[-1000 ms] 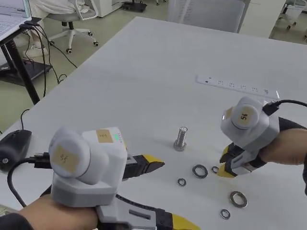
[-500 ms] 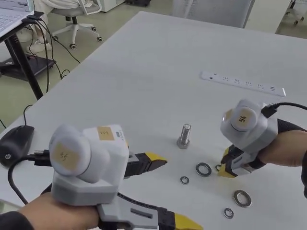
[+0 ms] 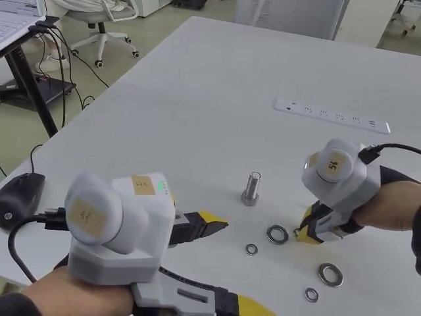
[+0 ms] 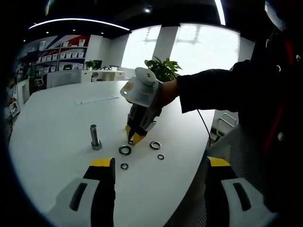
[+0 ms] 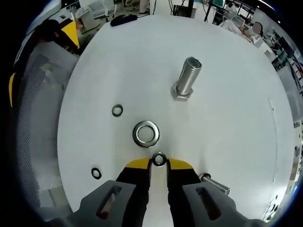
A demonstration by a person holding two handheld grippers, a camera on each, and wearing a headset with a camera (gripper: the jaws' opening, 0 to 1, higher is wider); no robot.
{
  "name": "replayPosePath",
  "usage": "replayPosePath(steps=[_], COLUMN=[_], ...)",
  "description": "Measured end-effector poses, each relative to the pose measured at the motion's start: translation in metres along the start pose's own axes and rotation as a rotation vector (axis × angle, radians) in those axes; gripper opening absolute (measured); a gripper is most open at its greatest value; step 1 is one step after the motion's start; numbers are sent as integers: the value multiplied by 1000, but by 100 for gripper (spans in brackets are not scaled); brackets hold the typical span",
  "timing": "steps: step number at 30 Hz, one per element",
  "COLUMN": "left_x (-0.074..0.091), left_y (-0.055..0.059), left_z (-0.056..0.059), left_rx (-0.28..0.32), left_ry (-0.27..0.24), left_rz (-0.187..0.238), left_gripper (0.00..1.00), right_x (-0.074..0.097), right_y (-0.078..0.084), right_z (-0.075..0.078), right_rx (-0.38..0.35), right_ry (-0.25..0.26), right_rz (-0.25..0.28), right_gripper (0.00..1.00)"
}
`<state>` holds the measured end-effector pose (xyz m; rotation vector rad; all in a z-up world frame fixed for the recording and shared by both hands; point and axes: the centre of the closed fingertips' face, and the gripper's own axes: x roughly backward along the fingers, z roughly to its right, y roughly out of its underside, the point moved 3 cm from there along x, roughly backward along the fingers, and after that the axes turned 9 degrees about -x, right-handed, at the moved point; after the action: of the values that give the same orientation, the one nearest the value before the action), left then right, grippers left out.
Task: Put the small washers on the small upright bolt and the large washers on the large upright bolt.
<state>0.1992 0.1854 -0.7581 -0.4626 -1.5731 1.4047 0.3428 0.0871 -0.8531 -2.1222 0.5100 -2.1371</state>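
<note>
The left gripper [image 3: 233, 263] hovers nearest the person, low over the white table [image 3: 197, 99]. Its yellow-tipped jaws are spread wide and hold nothing. Just past it, loose washers lie flat on the table: a near small washer [image 3: 312, 294] beside a near large washer [image 3: 330, 274], then a middle small washer [image 3: 251, 249] and a middle large washer [image 3: 277, 234]. Right of that last one, the right gripper [image 3: 301, 232] points down at the tabletop. Its jaws are drawn almost together and pinch a small washer [image 5: 158, 159] between their tips, just short of the middle large washer. In the right gripper view, what looks like a small bolt [image 5: 214, 183] lies on its side next to one jaw. Farther on, the large bolt [image 3: 250, 189] stands upright on its head. A white power strip [image 3: 332, 113] lies well beyond it.
</note>
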Motion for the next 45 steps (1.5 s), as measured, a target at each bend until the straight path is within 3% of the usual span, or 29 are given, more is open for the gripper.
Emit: replayPosePath(steps=[25, 45], left_x=[1, 0], left_y=[0, -1], left_z=[-2, -1], left_rx=[0, -8], left_ry=[0, 8], left_rz=[3, 3], left_gripper=[77, 76], right_x=[3, 21], right_y=[0, 25], right_z=[0, 3], right_rx=[-1, -50], right_ry=[5, 35], right_rz=[-8, -22], right_gripper=[13, 13])
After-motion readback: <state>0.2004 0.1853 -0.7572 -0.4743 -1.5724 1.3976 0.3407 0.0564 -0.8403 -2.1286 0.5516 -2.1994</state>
